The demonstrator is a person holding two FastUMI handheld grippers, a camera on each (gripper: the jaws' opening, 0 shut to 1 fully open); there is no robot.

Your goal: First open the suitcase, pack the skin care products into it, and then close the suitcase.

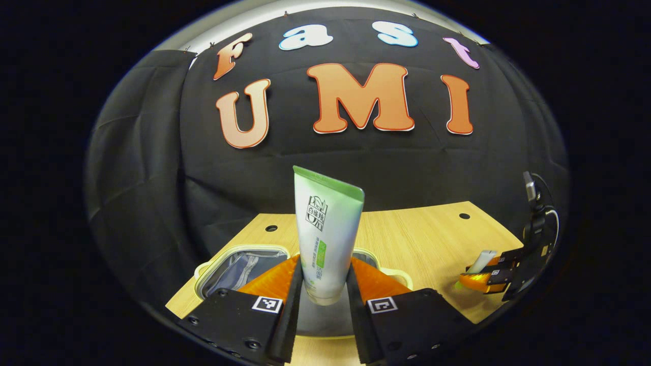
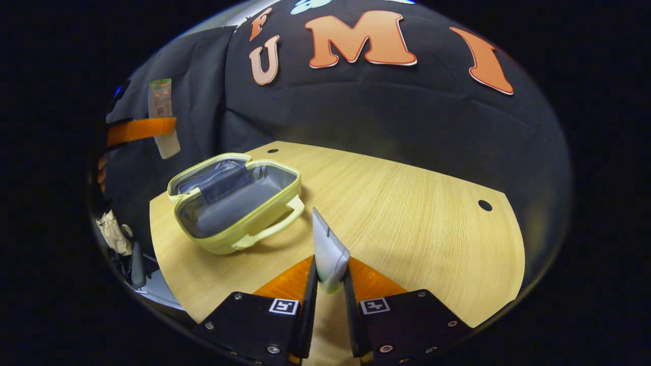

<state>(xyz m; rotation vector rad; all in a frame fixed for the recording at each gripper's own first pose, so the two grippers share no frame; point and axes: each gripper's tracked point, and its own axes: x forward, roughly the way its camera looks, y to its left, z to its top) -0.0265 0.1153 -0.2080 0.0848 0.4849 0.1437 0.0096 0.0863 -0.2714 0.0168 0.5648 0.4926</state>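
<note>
Suitcase (image 2: 234, 203) lies open on the wooden table (image 2: 407, 203), grey lining showing, and both hands are loaded. Left gripper (image 1: 325, 292) pinches a green-capped white tube (image 1: 328, 234) near its lower end, held upright over the case. Right gripper (image 2: 330, 277) clamps a smaller pale tube (image 2: 328, 249). Both look light, soft-walled and slick, so I'd grip low at the firmer shoulder, gently

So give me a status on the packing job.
Done: the suitcase lies open on the table, nothing visible inside it. In hand: the left gripper clamps a green-topped tube; the right gripper clamps a small pale tube. Left: place both inside, then close the case.
</note>
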